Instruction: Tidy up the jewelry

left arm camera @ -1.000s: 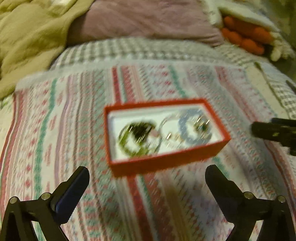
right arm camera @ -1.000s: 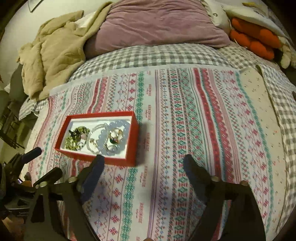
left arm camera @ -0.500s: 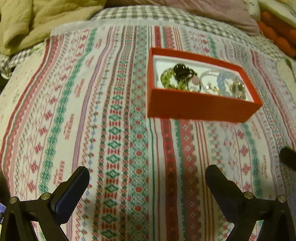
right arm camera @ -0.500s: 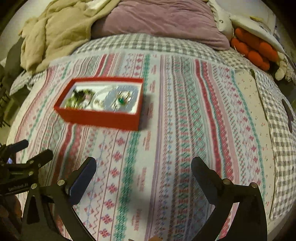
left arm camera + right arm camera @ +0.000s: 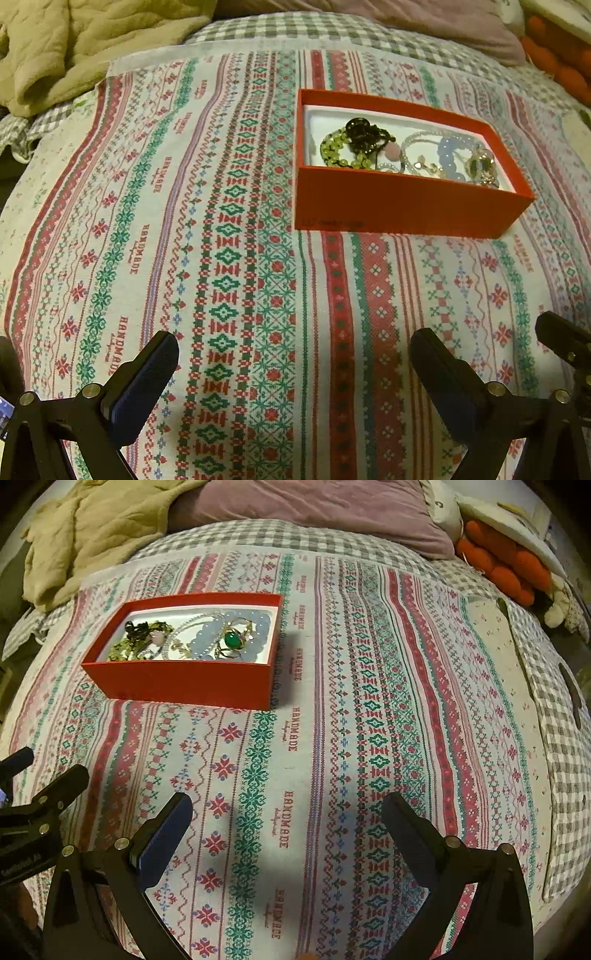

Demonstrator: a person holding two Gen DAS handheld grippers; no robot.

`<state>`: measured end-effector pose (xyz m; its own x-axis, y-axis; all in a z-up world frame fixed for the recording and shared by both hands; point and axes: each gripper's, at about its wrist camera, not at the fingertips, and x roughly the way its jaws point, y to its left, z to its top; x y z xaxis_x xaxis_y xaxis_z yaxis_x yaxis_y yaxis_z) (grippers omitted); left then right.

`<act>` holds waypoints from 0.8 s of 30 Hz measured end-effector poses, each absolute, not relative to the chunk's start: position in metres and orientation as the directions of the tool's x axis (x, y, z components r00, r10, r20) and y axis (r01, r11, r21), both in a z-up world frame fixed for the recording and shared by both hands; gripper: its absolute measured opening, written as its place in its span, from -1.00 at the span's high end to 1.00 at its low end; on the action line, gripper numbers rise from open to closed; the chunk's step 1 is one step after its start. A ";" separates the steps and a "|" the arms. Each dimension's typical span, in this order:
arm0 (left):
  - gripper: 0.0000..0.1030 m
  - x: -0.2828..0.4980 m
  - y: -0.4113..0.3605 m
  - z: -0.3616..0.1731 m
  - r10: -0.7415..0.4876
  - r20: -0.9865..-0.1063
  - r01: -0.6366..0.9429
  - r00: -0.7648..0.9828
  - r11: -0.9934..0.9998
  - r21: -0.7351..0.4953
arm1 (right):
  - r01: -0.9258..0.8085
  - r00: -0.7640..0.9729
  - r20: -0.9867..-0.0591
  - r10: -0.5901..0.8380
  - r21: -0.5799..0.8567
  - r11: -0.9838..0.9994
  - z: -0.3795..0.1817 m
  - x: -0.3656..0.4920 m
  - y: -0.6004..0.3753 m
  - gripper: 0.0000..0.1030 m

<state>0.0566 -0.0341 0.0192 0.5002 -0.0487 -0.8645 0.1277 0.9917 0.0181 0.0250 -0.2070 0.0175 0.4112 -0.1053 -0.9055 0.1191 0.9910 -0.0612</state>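
Note:
A red box with a white lining sits on a patterned cloth on the bed; it also shows in the right wrist view. Inside lie a green bead bracelet, a dark beaded piece, a pale blue bead bracelet, a gold ring with a green stone and clear beads. My left gripper is open and empty, well short of the box and to its left. My right gripper is open and empty, in front of the box and to its right.
A tan blanket is bunched at the back left. A mauve pillow lies at the back. An orange plush sits at the back right. A pale board lies along the right side of the cloth.
Both grippers have pulled back from the box and lowered toward the cloth. The box now sits farther ahead in both views. Both stay open.

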 end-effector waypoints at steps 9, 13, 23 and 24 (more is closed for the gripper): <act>-0.99 0.055 -0.039 0.017 -0.041 -0.862 0.132 0.504 0.991 0.030 | 0.103 0.408 -0.906 -0.110 -0.075 0.992 0.014 0.027 -0.201 -1.00; -0.99 0.054 -0.040 0.017 -0.034 -0.861 0.134 0.508 0.990 0.040 | 0.105 0.410 -0.905 -0.116 -0.080 0.991 0.014 0.027 -0.201 -1.00; -0.99 0.052 -0.042 0.018 -0.030 -0.857 0.141 0.514 0.989 0.050 | 0.107 0.417 -0.900 -0.126 -0.090 0.990 0.014 0.026 -0.199 -1.00; -0.99 0.052 -0.042 0.018 -0.030 -0.857 0.141 0.514 0.989 0.050 | 0.107 0.417 -0.900 -0.127 -0.090 0.990 0.014 0.026 -0.199 -1.00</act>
<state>0.0519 -0.0422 0.0183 0.5138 -0.0296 -0.8574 0.1410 0.9887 0.0504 0.0260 -0.1993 0.0138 0.4170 -0.1269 -0.9000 0.1068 0.9902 -0.0901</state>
